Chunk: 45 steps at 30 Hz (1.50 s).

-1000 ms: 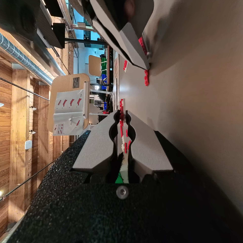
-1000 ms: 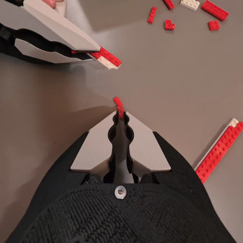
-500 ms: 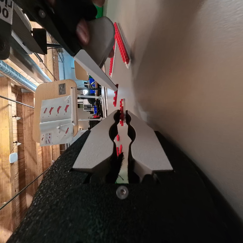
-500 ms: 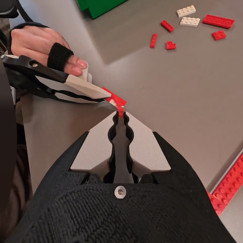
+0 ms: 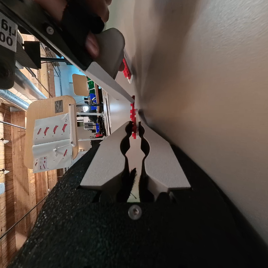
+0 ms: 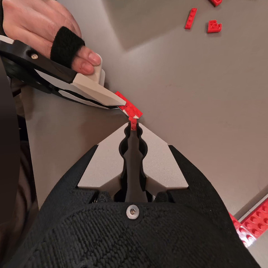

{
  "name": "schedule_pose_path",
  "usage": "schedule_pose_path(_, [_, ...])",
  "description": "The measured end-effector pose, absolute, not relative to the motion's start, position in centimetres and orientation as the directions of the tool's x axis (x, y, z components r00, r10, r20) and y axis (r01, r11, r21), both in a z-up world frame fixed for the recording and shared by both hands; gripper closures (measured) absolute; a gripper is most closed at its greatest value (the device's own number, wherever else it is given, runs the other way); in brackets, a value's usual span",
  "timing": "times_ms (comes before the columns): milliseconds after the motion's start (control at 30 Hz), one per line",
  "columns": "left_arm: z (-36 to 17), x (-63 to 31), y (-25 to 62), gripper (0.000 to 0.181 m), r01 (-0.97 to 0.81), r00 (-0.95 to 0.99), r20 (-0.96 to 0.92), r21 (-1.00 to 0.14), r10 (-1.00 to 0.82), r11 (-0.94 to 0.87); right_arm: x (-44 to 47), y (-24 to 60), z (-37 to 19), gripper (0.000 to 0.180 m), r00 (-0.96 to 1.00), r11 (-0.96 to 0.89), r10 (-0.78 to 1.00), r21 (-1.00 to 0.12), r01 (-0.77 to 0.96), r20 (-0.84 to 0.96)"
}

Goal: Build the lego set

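My left claw is clenched on a small red-and-white lego assembly, holding it edge-on just above the grey table. My right claw pinches a narrow red plate at its very tips, and that plate's far end touches the near corner of the assembly (whether it is seated on the studs I cannot tell). In the right wrist view my left hand grips its tool at the upper left. Loose red pieces lie well apart at the top right, and a long red-and-white studded strip sits at the lower right. An open instruction booklet stands beyond the table.
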<state>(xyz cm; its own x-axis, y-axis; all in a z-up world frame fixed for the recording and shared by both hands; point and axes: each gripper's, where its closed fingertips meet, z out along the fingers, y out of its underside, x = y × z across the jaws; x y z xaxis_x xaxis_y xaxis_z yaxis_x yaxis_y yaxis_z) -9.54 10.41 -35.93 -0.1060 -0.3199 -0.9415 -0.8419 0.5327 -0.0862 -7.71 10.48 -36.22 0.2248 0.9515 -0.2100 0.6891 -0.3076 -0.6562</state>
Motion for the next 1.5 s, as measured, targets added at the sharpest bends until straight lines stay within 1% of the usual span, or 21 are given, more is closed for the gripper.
schedule_pose_path(233, [-35.9, -9.5, 10.3, 0.174, -0.839, -0.103, -0.94, -0.094, -0.326, 0.536, -7.7, 10.3, -36.5, 0.173, 0.201, -0.27, 0.963, -0.644, 0.716, -0.18])
schedule_pose_path(467, [-36.0, -9.5, 10.3, 0.174, -0.84, -0.094, -0.938, -0.105, -0.334, 0.533, -7.5, 10.4, -36.5, 0.158, 0.195, -0.222, 0.974, -0.653, 0.724, -0.115])
schedule_pose_path(533, [-36.0, -9.5, 10.3, 0.174, -0.84, -0.09, -0.937, -0.11, -0.337, 0.531, -7.4, 10.7, -36.0, 0.155, 0.191, -0.158, 0.981, -0.68, 0.716, -0.027])
schedule_pose_path(633, [-36.0, -9.6, 10.4, 0.174, -0.843, -0.079, -0.935, -0.123, -0.346, 0.524, -7.9, 10.0, -35.0, 0.153, 0.094, 0.075, 0.976, -0.712, 0.698, 0.194])
schedule_pose_path(700, [-36.0, -9.6, 10.4, 0.174, -0.843, -0.075, -0.934, -0.129, -0.351, 0.522, -8.1, 9.2, -35.3, 0.151, 0.033, 0.208, 0.944, -0.67, 0.713, 0.328])
schedule_pose_path(767, [-36.0, -9.6, 10.4, 0.174, -0.844, -0.071, -0.932, -0.133, -0.354, 0.52, -8.2, 9.1, -36.0, 0.151, 0.0, 0.283, 0.906, -0.605, 0.744, 0.424])
schedule_pose_path(833, [-36.0, -9.6, 10.4, 0.174, -0.845, -0.072, -0.933, -0.132, -0.353, 0.519, -8.5, 9.3, -36.2, 0.151, 0.001, 0.311, 0.882, -0.584, 0.749, 0.471])
schedule_pose_path(967, [-36.0, -9.6, 10.3, 0.174, -0.845, -0.068, -0.932, -0.136, -0.357, 0.517, -8.9, 9.6, -36.3, 0.154, 0.035, 0.289, 0.886, -0.608, 0.74, 0.463])
schedule_pose_path(1067, [-36.0, -9.7, 10.3, 0.174, -0.845, -0.062, -0.93, -0.144, -0.361, 0.515, -9.0, 9.7, -36.4, 0.156, 0.033, 0.29, 0.884, -0.602, 0.744, 0.467])
schedule_pose_path(1167, [-36.0, -9.7, 10.4, 0.174, -0.843, -0.034, -0.924, -0.179, -0.382, 0.508, -9.0, 9.8, -36.4, 0.156, 0.026, 0.294, 0.885, -0.599, 0.745, 0.465])
schedule_pose_path(1267, [-35.9, -9.7, 10.3, 0.174, -0.833, 0.024, -0.9, -0.259, -0.436, 0.489, -9.1, 9.9, -36.3, 0.158, 0.011, 0.317, 0.875, -0.591, 0.742, 0.484])
schedule_pose_path(1500, [-35.1, -9.5, 10.2, 0.175, -0.794, 0.137, -0.851, -0.401, -0.508, 0.457, -9.6, 10.0, -35.4, 0.166, -0.013, 0.42, 0.806, -0.556, 0.718, 0.592])
